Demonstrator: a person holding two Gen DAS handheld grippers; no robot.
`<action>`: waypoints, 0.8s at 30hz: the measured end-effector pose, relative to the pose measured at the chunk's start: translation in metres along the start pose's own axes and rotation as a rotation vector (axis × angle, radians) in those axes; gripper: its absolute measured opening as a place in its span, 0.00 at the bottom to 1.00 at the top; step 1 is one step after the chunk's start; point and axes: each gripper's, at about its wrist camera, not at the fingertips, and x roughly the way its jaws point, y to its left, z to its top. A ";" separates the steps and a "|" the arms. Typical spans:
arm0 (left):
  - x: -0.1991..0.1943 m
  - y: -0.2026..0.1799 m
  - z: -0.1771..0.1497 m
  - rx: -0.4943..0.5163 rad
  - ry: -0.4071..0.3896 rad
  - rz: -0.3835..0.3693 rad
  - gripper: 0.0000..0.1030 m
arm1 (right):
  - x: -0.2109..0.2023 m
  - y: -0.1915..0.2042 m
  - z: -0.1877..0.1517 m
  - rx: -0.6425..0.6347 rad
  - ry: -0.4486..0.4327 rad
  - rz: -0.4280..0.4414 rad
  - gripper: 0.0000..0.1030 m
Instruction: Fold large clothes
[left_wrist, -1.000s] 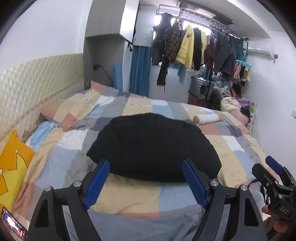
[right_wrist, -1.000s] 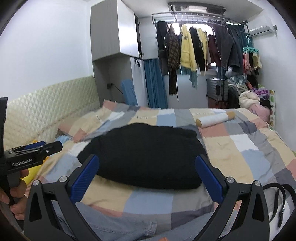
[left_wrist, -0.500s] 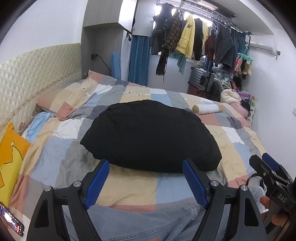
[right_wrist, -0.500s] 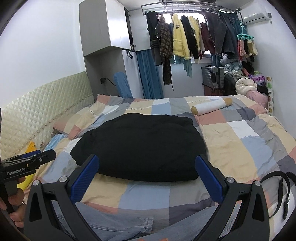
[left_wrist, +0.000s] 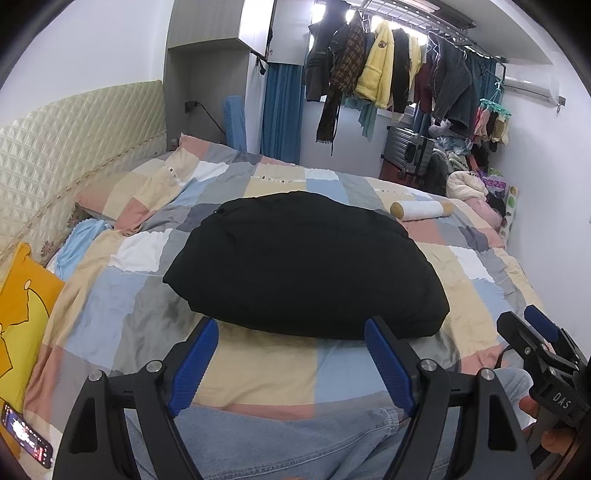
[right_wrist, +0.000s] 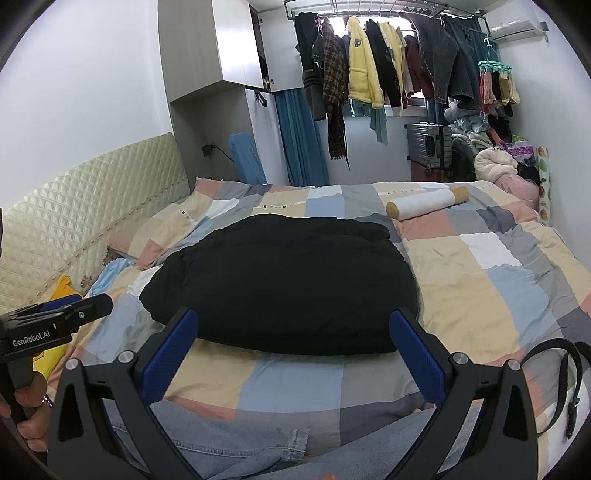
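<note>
both tongs, left gripper (left_wrist: 291, 360) and right gripper (right_wrist: 293, 349), stand apart and empty; the puffy black garment (left_wrist: 306, 269) at frame centre may spring open if released loosely.

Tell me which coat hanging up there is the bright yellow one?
The fluffy yellow jacket with a small badge on its chest, hanging just right of the brown checked coat. The coats around it are dark: black, grey or maroon.

Even daylight from the far window (right_wrist: 417, 99), glare behind the hanging clothes (left_wrist: 384, 85); sharp focus, fisheye-bent, dark-vignetted edges.
</note>
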 end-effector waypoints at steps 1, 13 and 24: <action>0.000 0.000 0.000 0.001 0.001 -0.001 0.79 | -0.001 0.000 0.000 -0.001 -0.001 -0.002 1.00; -0.001 0.002 -0.002 0.013 0.000 -0.001 0.79 | 0.000 0.000 -0.002 -0.006 0.008 -0.010 1.00; -0.007 0.002 0.000 0.016 -0.009 -0.006 0.79 | -0.001 0.000 0.000 -0.014 -0.004 -0.016 1.00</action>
